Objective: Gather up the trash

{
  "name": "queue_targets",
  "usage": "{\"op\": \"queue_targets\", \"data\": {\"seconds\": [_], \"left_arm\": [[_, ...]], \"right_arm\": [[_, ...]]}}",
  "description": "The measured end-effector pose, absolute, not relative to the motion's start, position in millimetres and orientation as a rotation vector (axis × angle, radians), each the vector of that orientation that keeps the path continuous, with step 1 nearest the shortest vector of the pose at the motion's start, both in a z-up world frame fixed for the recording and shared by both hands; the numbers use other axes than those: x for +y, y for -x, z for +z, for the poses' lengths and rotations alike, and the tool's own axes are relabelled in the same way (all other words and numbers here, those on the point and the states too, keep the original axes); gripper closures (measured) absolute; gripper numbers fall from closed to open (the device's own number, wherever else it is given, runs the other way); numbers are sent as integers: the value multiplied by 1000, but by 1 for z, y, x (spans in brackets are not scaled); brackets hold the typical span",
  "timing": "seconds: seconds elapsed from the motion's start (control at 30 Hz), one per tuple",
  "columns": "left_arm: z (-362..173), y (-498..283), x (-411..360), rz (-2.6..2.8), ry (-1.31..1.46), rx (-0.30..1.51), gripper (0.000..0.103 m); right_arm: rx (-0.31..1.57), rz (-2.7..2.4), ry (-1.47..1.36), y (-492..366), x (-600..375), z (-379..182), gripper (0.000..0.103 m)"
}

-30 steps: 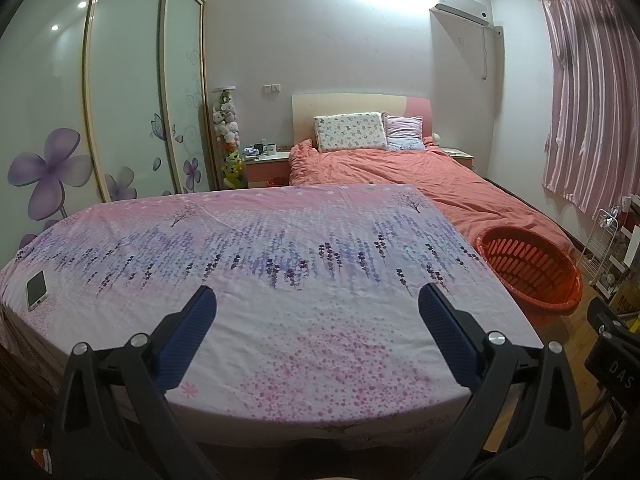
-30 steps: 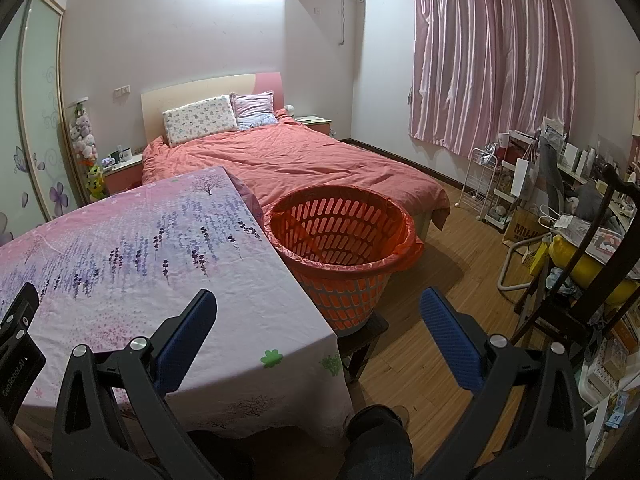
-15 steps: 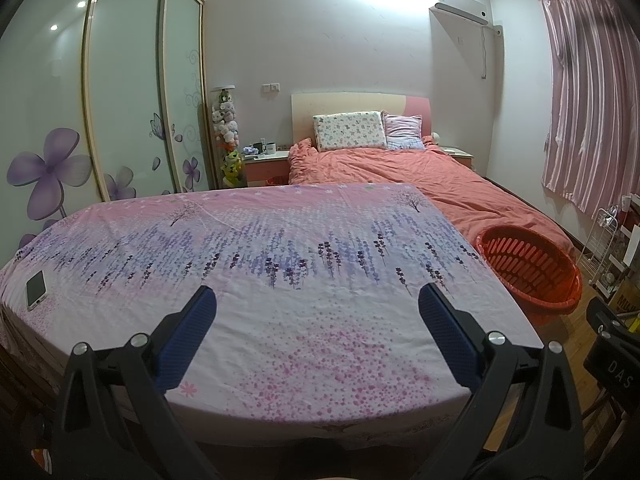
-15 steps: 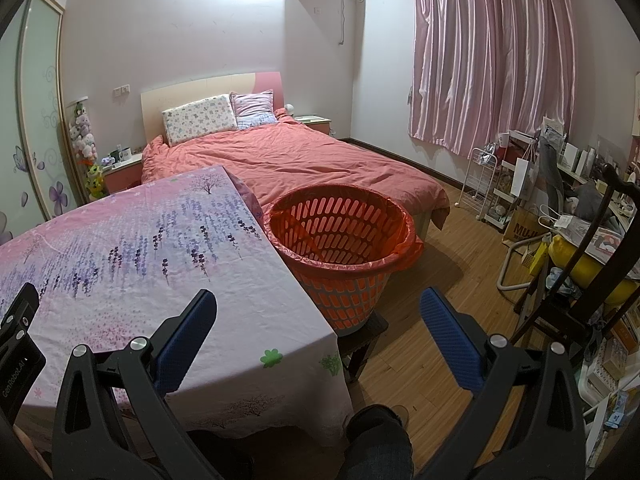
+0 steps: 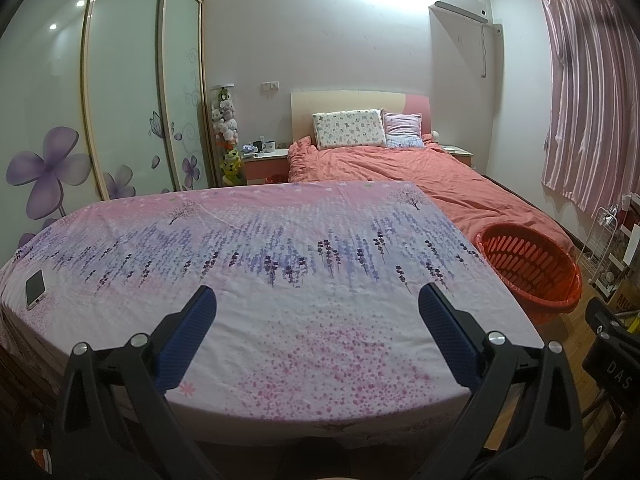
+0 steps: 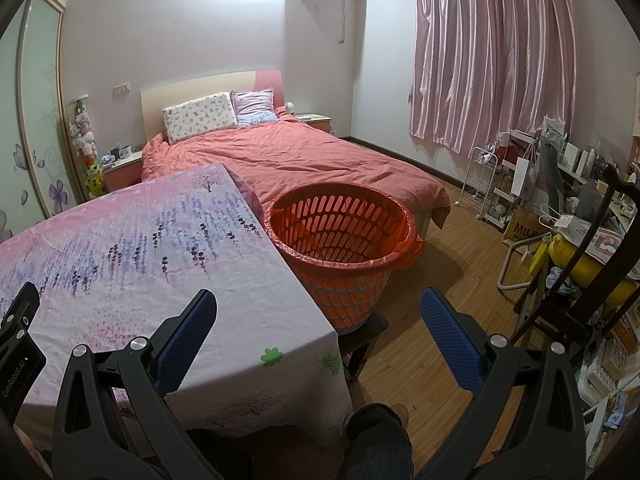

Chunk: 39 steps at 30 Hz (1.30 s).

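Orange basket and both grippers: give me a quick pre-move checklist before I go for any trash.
1. Left gripper open, nothing held: ok.
2. Right gripper open, nothing held: ok.
3. Orange basket upright beside the table, red liner in place, mouth unobstructed: ok.
4. Trash to pick up on the floral tablecloth: not ok, none visible in either view.
5. White phone near the table's left edge is not trash; lies clear of both grippers: ok.
6. Trash on the floor or elsewhere in the room: cannot tell.
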<state>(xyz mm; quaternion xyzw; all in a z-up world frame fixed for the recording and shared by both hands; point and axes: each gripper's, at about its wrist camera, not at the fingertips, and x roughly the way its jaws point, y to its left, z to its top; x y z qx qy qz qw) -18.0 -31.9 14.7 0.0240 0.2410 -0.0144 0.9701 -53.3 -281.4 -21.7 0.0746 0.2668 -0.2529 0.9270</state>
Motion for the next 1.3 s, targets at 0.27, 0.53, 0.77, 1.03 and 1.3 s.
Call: {"op": "queue_targets", "data": {"seconds": [0.27,0.53,0.77,1.03,1.3], "left_arm": [[15,17,-31,-29,-48,488,4],[15,17,-31,-30,-49,489,4],[12,19,-33,-30,-49,491,4],[11,17,-32,-31,-49,493,4],[6,19,-31,-29,-50,502,4]], "right_arm": [[547,-519,-152,53,-281,-22,2],[548,-519,-152,53,-281,-21,2],[548,-518,-151,53,-281,-22,2],[549,-518,-150,53,-280,-21,2],[552,-518,-149,52,-280,-21,2]]}}
